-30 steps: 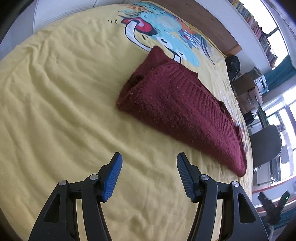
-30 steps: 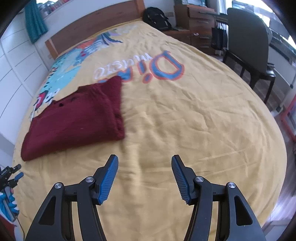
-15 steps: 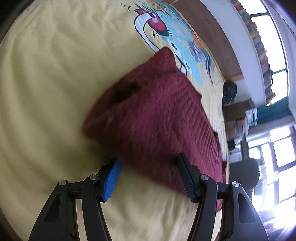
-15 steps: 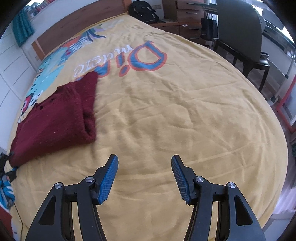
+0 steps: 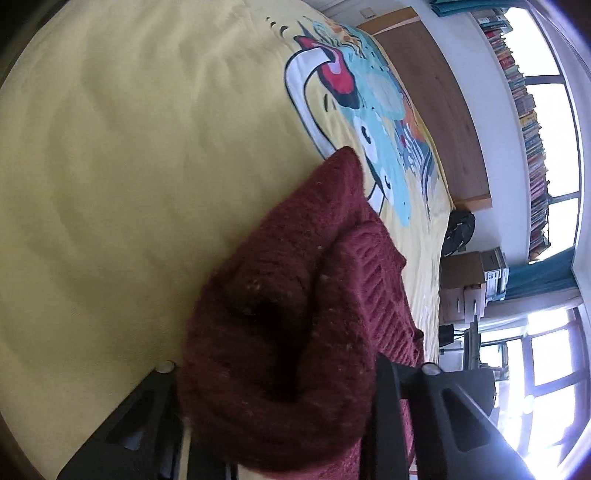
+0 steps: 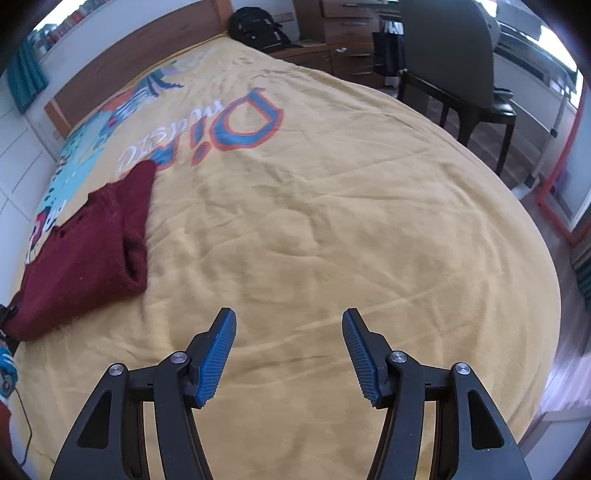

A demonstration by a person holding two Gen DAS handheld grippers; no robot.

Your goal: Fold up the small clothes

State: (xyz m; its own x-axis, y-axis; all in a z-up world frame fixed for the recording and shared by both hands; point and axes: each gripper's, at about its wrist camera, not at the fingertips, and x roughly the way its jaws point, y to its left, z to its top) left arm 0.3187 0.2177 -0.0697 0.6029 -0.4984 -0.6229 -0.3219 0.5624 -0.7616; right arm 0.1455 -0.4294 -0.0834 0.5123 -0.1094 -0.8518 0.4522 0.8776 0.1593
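Observation:
A folded dark red knitted sweater (image 5: 306, 295) lies on the yellow bedspread (image 5: 129, 166). My left gripper (image 5: 280, 391) has its jaws wide apart on either side of the sweater's near folded end, which bulges between them and hides the blue pads. In the right wrist view the same sweater (image 6: 88, 243) lies at the far left. My right gripper (image 6: 290, 354) is open and empty above bare bedspread, well right of the sweater.
The bedspread (image 6: 332, 221) has a printed cartoon and lettering (image 6: 229, 125). A wooden headboard (image 5: 436, 110) runs along the wall. A black backpack (image 6: 258, 29), drawers and a dark chair (image 6: 461, 66) stand beside the bed. A bookshelf (image 5: 524, 110) is on the wall.
My left gripper has pushed forward onto the sweater's near end, which now fills the gap between its jaws. My right gripper has drifted right, away from the sweater, still open.

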